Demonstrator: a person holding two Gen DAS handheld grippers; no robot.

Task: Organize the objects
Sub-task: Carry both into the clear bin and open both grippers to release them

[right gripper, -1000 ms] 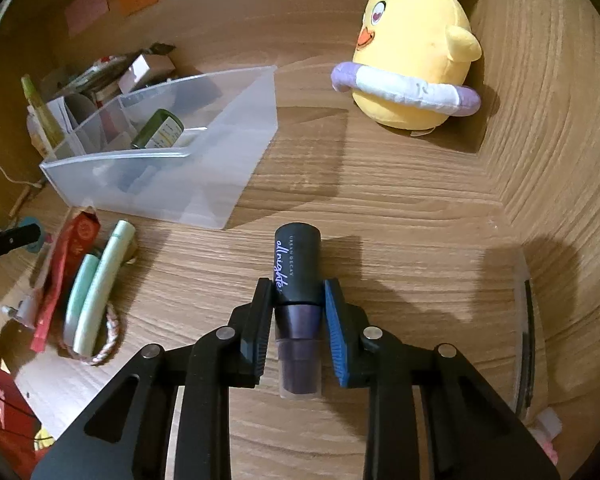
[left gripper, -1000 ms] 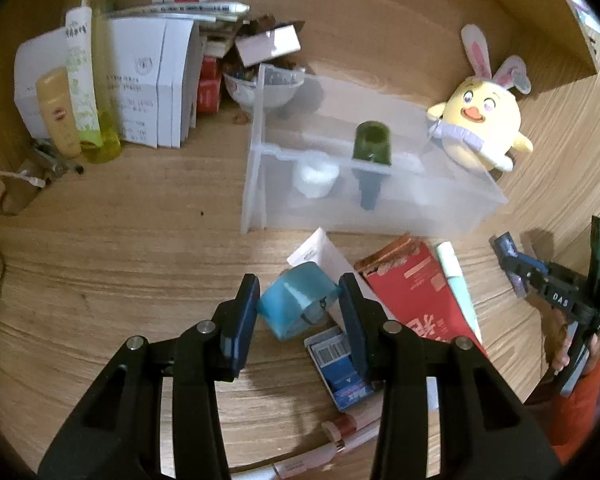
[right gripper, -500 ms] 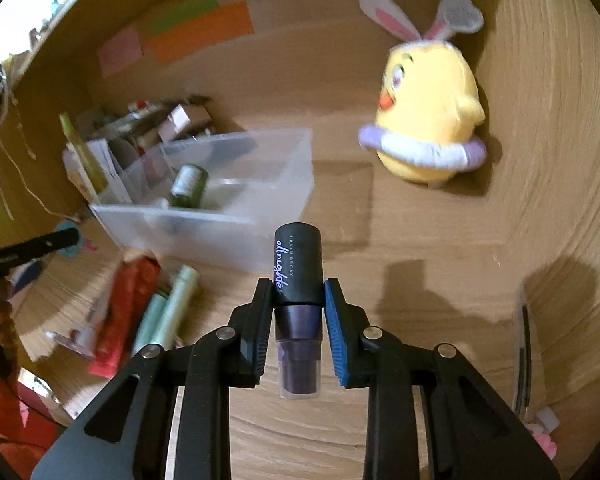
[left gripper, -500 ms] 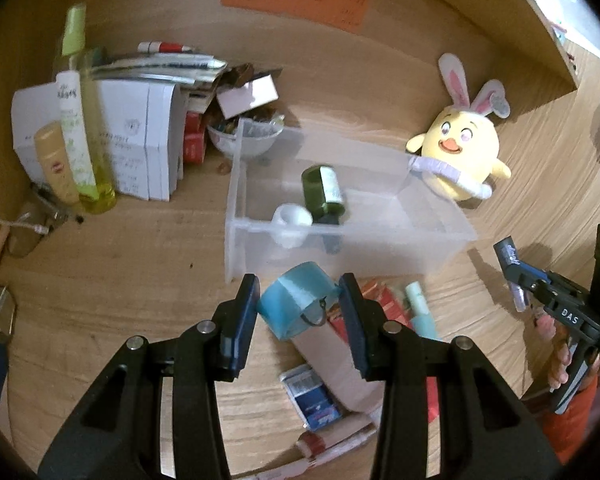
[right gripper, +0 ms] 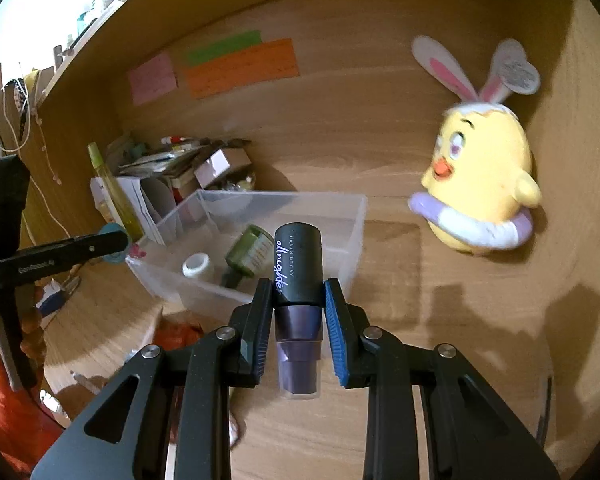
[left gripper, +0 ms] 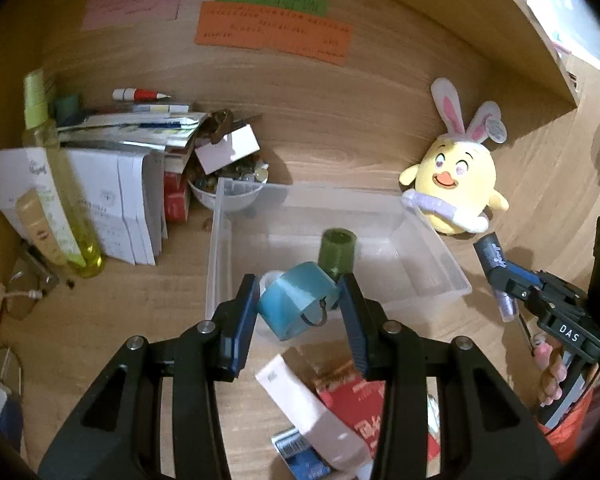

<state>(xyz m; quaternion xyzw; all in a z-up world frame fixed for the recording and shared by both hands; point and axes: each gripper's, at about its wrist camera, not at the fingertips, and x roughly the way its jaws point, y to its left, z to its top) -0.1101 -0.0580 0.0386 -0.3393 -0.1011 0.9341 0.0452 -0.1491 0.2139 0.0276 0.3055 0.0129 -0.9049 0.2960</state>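
Note:
My left gripper (left gripper: 299, 300) is shut on a blue tape roll (left gripper: 296, 305) and holds it above the near wall of a clear plastic bin (left gripper: 440, 288). The bin holds a green bottle (left gripper: 337, 251) and a small white jar (right gripper: 195, 265). My right gripper (right gripper: 298, 308) is shut on a black and purple spray bottle (right gripper: 299, 276), held in the air to the right of the bin (right gripper: 340, 216). The right gripper with the bottle also shows in the left wrist view (left gripper: 500, 276).
A yellow chick plush (left gripper: 454, 192) sits right of the bin against the back wall. White boxes, a yellow-green bottle (left gripper: 60, 184) and a bowl (left gripper: 232, 192) crowd the back left. A white box (left gripper: 316, 412), red packet (left gripper: 368, 400) and blue item lie on the desk in front.
Both grippers have risen and moved toward the bin with their loads. The blue tape roll went from the desk surface to over the bin's near wall.

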